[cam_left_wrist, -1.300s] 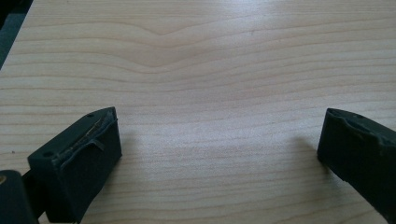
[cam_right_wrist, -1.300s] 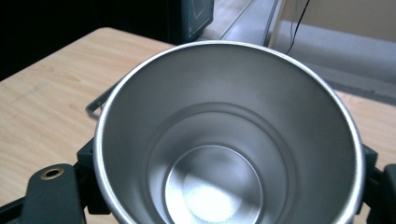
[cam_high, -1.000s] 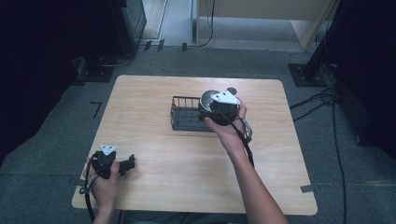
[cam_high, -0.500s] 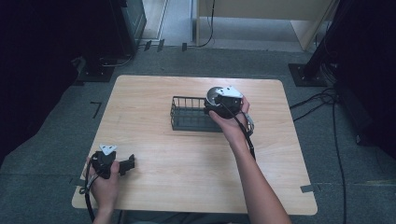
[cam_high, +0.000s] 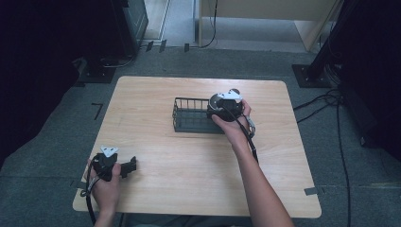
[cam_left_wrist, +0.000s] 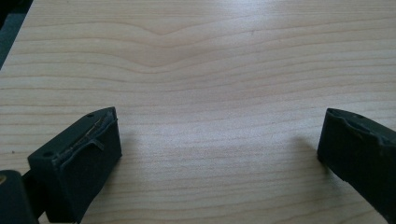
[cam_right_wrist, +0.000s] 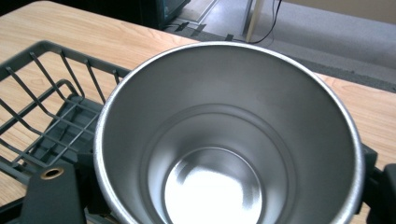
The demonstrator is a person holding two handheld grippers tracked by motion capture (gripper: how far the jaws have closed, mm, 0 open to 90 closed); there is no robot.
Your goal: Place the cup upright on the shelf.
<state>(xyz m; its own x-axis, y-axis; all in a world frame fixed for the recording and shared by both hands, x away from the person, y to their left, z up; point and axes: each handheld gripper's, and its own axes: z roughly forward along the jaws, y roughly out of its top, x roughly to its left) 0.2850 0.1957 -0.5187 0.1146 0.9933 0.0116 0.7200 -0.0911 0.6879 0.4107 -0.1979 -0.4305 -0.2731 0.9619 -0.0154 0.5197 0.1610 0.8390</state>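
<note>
Steel cup (cam_right_wrist: 229, 140) sits clamped between the right gripper (cam_high: 226, 105) jaws, over the right end of the wire basket (cam_high: 189, 117). Looks rigid, light and empty, but that polished wall is probably slick, so I'd squeeze across the outside below the rim. Left gripper (cam_high: 113, 163) rests wide apart on the table (cam_high: 189, 179), holding nothing

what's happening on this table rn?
A person works two handheld grippers at a wooden table. The right gripper is shut on a steel cup, held upright and empty at the right end of a dark wire basket. Whether the cup is already resting in the basket can't be told. The left gripper sits near the table's front left corner, jaws open, holding nothing.
</note>
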